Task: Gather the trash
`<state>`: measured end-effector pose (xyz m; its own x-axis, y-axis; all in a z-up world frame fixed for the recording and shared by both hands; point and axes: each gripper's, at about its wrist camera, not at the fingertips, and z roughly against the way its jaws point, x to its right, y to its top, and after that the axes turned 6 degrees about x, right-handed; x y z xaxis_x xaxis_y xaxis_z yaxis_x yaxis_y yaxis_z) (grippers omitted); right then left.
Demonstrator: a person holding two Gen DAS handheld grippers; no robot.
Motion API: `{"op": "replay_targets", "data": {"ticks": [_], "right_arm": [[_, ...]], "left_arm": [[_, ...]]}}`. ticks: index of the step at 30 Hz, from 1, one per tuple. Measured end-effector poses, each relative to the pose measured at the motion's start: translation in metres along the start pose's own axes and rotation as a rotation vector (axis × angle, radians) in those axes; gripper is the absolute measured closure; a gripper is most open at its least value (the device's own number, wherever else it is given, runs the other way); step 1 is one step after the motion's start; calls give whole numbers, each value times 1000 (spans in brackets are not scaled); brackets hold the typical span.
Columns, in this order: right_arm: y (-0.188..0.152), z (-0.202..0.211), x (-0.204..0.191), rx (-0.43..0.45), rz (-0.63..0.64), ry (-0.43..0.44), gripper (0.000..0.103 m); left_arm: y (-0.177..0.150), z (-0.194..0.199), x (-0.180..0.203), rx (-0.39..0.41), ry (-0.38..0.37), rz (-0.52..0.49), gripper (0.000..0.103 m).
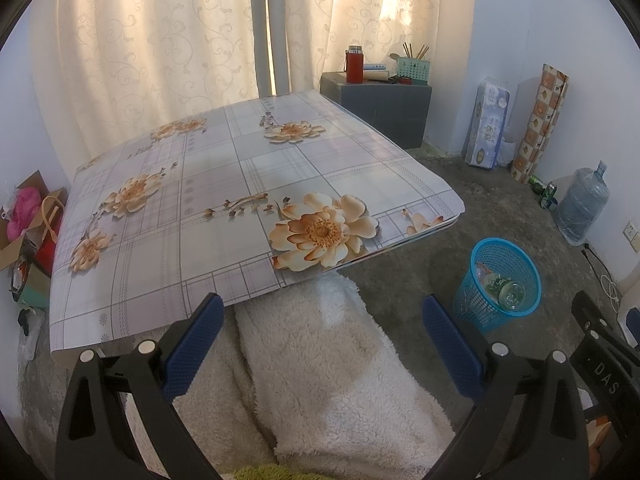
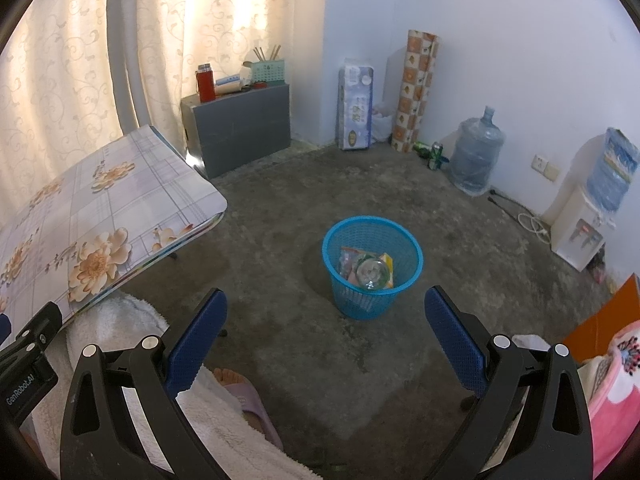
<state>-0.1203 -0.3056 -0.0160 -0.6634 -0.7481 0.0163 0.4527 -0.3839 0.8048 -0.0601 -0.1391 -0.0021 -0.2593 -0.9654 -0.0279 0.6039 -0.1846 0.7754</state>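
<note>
In the left wrist view, the left tongs (image 1: 322, 330) gape wide and empty at the bottom, over a white fleece-covered lap (image 1: 320, 380). The floral desk (image 1: 224, 184) fills the centre; the blue mesh wastebasket (image 1: 498, 282) sits lower right, with a clear bottle (image 1: 508, 292) inside.

In the right wrist view, the right tongs (image 2: 326, 326) spread wide, empty, with the wastebasket (image 2: 372, 264) at centre on the concrete floor (image 2: 280, 208), bottle (image 2: 372, 274) and wrappers (image 2: 347, 258) within.
</note>
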Motion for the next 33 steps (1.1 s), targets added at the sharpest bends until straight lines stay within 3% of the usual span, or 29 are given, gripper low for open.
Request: {"op": "replay_targets", "data": {"ticks": [33], "right_arm": [[-4,2,0,-8,-2,-3,8]], "left_arm": [[2,1,1,-3,-2,5,6]]}}
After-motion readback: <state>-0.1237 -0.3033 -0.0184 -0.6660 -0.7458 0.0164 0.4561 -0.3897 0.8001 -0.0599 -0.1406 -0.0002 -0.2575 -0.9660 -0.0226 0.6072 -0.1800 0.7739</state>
